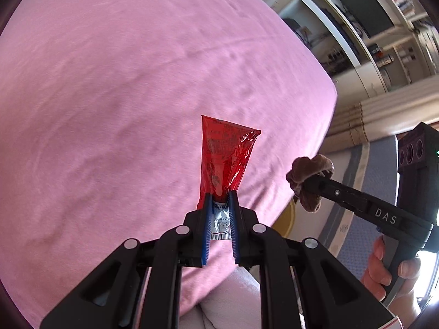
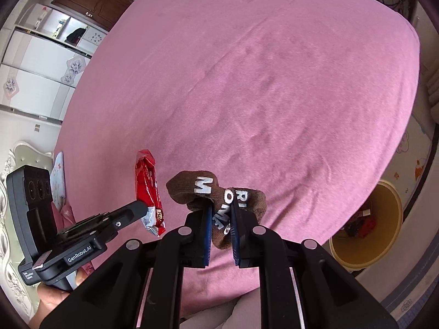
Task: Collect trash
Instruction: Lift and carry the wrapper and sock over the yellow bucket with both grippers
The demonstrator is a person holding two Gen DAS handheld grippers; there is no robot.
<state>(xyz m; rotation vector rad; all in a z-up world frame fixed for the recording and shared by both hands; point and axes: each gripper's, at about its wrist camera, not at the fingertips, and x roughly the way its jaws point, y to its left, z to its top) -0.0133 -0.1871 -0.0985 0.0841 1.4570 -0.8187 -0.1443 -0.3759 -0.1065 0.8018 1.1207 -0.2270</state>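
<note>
Fingers, L: left gripper (image 1: pixel 221 196) fingers (image 1: pixel 207 219) were pinched tight on red wrapper (image 1: pixel 223 153), gripped at its silver end; wrapper's long axis ran straight out past the tips, hanging over the bed, touching nothing.
Fingers, R: right gripper (image 2: pixel 221 205) fingers (image 2: pixel 208 227) were clamped on brown sock (image 2: pixel 219 200) w/ white letters, bunched up, lobes spilling both sides of the tips.
Bed: pink sheet (image 2: pixel 247 82) filled most of both views; nothing else seen lying on it; its right edge fell away near the bin.
Bin: yellow trash bin (image 2: pixel 395 208) stood on the floor off the bed's right edge, mouth open, some red and dark scraps already inside.
Key relation: bin lay to the right of both loads; R gripper looked nearer, L would have to cross further, prob behind or beside R.
Room: open air above bin mouth, no obstacle seen; bed edge the only thing close to the path.
Hands: person's right hand (image 1: pixel 389 271) on R handle; L grip seen low left in right view.
Stage: both items lifted, drop not yet made, judging by position.
</note>
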